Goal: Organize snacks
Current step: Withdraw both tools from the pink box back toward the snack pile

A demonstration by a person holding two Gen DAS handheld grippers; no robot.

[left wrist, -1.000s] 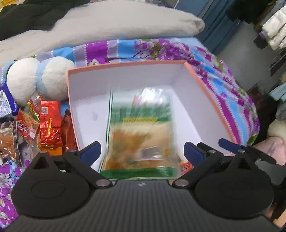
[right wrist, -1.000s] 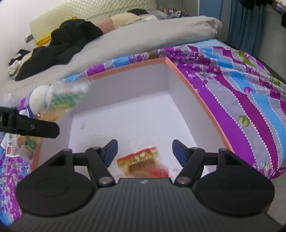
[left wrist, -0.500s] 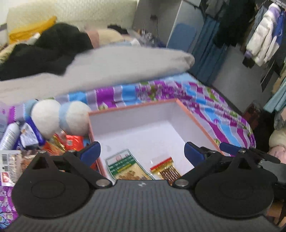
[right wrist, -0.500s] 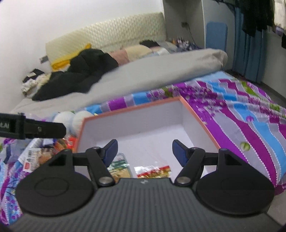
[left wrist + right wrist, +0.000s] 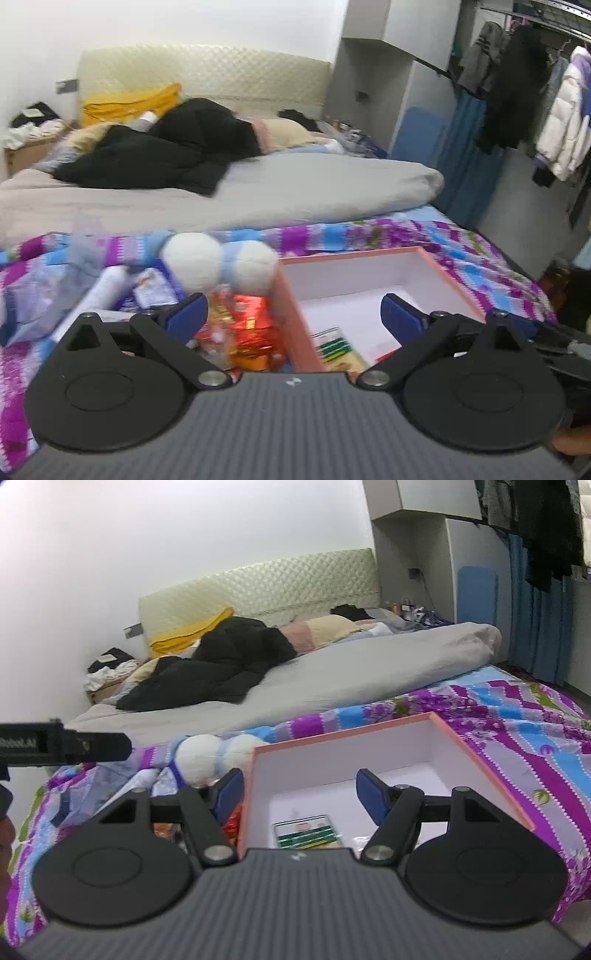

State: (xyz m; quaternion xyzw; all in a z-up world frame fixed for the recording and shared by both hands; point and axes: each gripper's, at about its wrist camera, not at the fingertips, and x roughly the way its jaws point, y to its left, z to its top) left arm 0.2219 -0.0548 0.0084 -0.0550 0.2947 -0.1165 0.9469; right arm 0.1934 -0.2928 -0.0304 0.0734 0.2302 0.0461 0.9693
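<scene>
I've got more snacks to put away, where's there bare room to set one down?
Inside the box, the far floor behind the green packet is bare. The snack pile left of the box, by the plush toy, is crowded.

Right gripper jaws apart and empty, above orange-rimmed box, green snack packet inside
</scene>
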